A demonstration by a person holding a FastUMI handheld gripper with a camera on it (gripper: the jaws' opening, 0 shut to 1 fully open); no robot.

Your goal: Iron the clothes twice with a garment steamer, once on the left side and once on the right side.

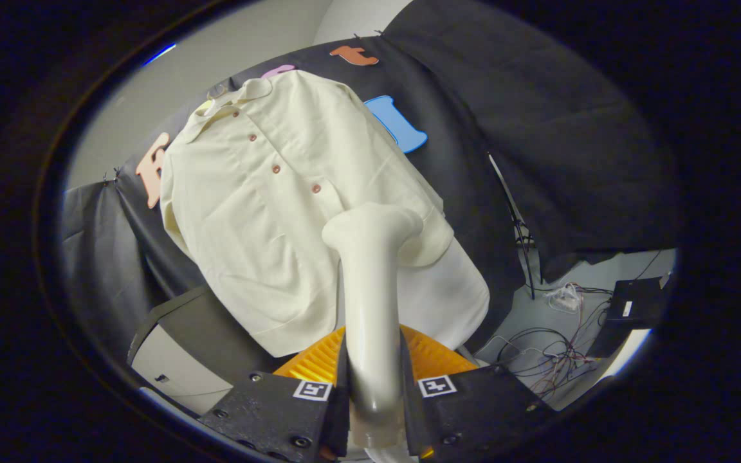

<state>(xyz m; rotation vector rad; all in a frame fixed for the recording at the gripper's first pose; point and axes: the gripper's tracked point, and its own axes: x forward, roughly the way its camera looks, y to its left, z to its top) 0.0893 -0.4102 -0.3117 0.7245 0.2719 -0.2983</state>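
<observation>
A cream short-sleeved shirt (267,212) with small brown buttons hangs on the black cloth wall, beyond the fingers. My gripper (374,379) is shut on the handle of a cream garment steamer (370,283), both fingers pressing its sides. The steamer's head (374,226) points away from me and rests against the lower part of the shirt, just below the lowest button and near the sleeve hem on the right. An orange ribbed part (438,357) shows behind the fingers, under the steamer handle.
A dark-topped white cabinet (184,347) stands below the shirt on the left. On the floor to the right lie tangled cables (550,360) and a black box (634,302). A thin black cable (512,212) runs down the wall.
</observation>
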